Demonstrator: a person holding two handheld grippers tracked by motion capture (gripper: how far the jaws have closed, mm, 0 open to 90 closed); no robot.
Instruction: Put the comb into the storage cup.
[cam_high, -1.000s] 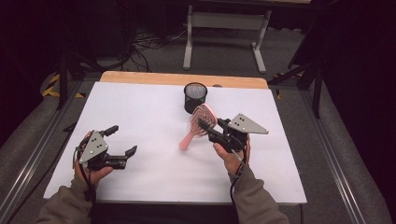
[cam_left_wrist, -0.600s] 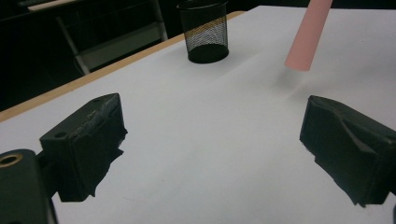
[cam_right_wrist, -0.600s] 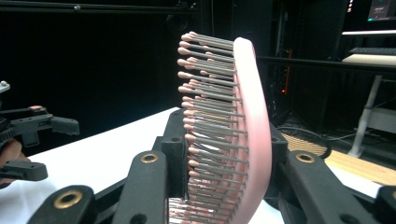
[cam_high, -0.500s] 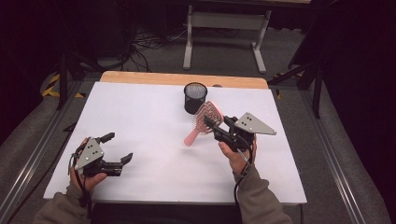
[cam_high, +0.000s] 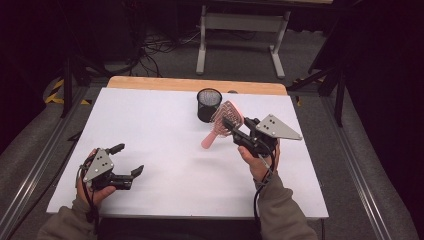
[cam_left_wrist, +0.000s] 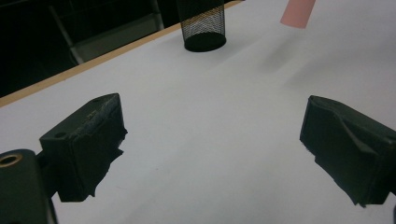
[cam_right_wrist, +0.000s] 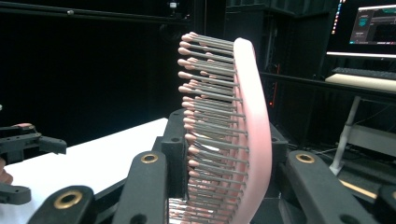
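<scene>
A white table top (cam_high: 165, 145) with a wooden far edge (cam_high: 195, 85) stands on grey floor (cam_high: 240, 55); a metal stand (cam_high: 240, 25) and cables (cam_high: 155, 50) lie beyond, in darkness.

Bright white tabletop, dark surroundings — soft shadows, perhaps slightly blurred

A pink hairbrush (cam_high: 223, 122) with grey, pink-tipped bristles is noted. The mesh cup (cam_high: 208, 104) is black throughout. The table (cam_high: 165, 145) is surfaced in plain white, with a light wood strip (cam_high: 195, 84) along its far edge. Both the left gripper (cam_high: 128, 160) and right gripper (cam_high: 229, 126) are black, with grey plates and brass-coloured rivets.
</scene>
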